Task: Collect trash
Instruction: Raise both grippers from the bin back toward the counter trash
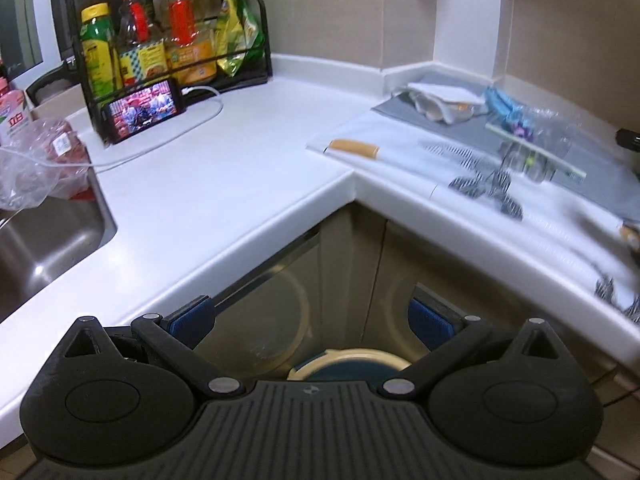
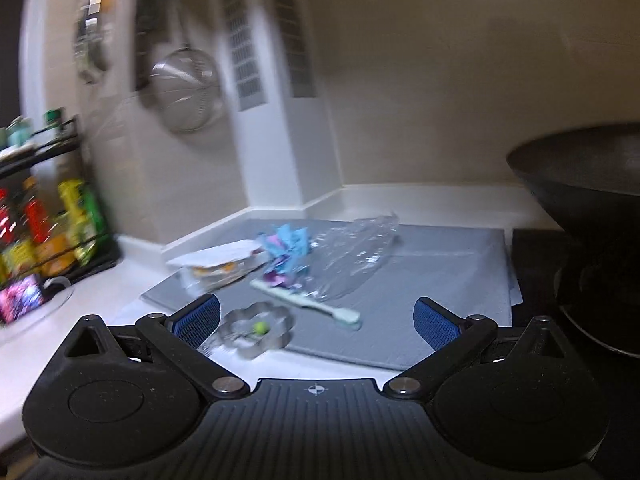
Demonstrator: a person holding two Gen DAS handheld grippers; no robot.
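Right wrist blurred, clear wrapper (image 2: pixel 352 256) indistinct

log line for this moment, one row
phase: approach | left gripper: open, empty, off the counter edge | right gripper: open, empty, facing trash pile on grey mat

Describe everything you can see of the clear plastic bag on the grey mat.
The bag is thin, clear, crinkled plastic, lying flat and crumpled on the grey mat near the wall corner. It looks nearly empty. Its near edge lies over blue and purple scraps and a pale stick. In the left wrist view it shows glossy highlights; blur hides finer detail. Neither claw touches it.
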